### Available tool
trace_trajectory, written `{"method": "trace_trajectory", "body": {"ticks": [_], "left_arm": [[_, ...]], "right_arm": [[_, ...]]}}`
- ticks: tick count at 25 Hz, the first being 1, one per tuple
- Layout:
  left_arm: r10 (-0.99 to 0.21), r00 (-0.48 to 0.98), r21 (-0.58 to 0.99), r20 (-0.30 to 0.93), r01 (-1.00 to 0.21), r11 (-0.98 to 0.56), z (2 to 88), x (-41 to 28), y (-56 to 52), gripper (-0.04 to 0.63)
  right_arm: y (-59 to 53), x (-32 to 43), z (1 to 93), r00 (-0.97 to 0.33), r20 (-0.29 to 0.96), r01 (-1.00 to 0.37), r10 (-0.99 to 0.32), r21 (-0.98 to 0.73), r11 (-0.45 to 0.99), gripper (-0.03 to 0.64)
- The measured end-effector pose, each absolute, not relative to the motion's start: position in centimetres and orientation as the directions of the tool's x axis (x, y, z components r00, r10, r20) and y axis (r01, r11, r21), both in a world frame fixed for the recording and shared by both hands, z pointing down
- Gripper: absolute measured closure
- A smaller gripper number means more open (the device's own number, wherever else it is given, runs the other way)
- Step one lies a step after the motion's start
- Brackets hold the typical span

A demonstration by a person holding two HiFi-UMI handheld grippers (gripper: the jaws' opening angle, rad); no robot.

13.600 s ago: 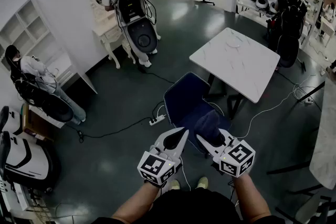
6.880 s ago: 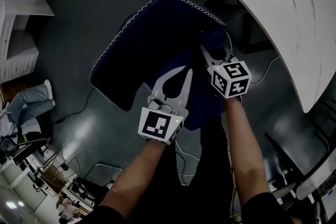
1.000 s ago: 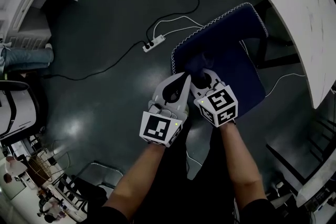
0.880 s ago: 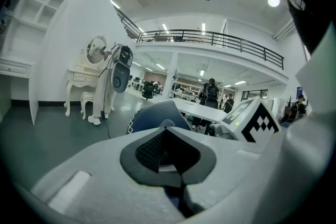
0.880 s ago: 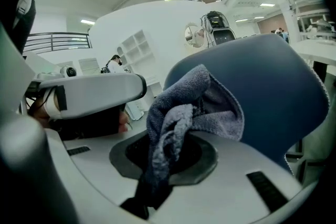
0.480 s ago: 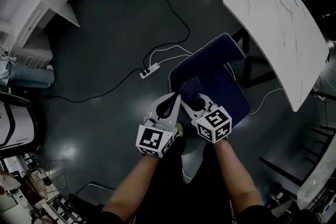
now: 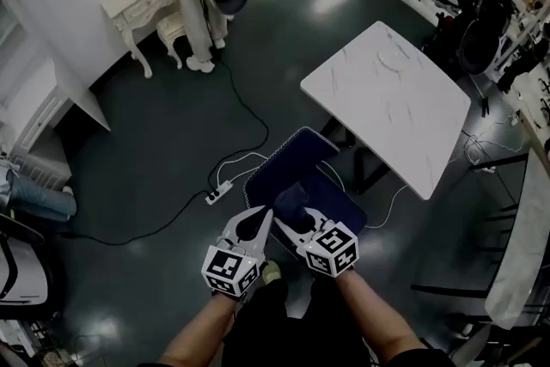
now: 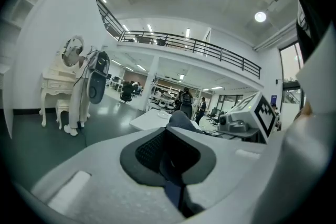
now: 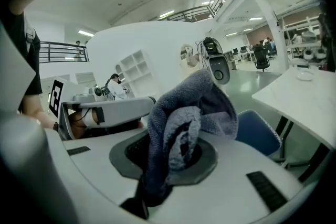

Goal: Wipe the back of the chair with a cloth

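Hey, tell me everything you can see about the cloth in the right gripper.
The cloth is a dark grey-blue, fluffy, towel-like fabric, bunched and folded over itself. The right gripper is shut on its lower end, so the bundle stands up out of the jaws and flops forward. In the head view it is held over the blue chair; whether it touches the chair cannot be told.

No legible word, brand, number or sign in any view, only black-and-white square marker patterns without letters or digits, on the cube (image 7: 230, 269) of the left gripper (image 7: 260, 217), near left, and the cube (image 7: 331, 249) of the right gripper (image 7: 299, 223), near right
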State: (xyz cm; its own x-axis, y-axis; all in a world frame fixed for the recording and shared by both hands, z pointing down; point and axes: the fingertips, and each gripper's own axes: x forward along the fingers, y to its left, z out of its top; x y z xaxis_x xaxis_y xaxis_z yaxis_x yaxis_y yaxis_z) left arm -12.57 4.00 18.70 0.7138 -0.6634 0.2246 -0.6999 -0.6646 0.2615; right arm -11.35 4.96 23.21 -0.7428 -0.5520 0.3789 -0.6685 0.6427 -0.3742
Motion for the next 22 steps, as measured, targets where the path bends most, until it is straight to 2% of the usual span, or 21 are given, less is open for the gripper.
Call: {"method": "trace_trajectory", "body": {"ticks": [4,9,22], "left_arm": [[-0.621,0.76,0.228,0.194,-0.65,-0.725,14.3,-10.8,3.9,0.588],[-0.629,0.76,0.215,0.165,-0.65,-0.729,10.2,-9.1,5.2,0.588],[-0.615,0.783,0.139,0.086,-0.621,-0.771,2.6,-5.7,5.3,0.588]], "right_arm": [[4.9,-9.6,18.1,-0.728,0.353,-0.684,-0.587,-0.33,0.65,0.534],[6.4,-7.7,13.5,-0.733,0.341,-0.676,-0.588,-0.269,0.686,0.534],[6.9,-5.1,6.3,-0.731,0.302,-0.675,-0.612,-0.187,0.714,0.535]]}}
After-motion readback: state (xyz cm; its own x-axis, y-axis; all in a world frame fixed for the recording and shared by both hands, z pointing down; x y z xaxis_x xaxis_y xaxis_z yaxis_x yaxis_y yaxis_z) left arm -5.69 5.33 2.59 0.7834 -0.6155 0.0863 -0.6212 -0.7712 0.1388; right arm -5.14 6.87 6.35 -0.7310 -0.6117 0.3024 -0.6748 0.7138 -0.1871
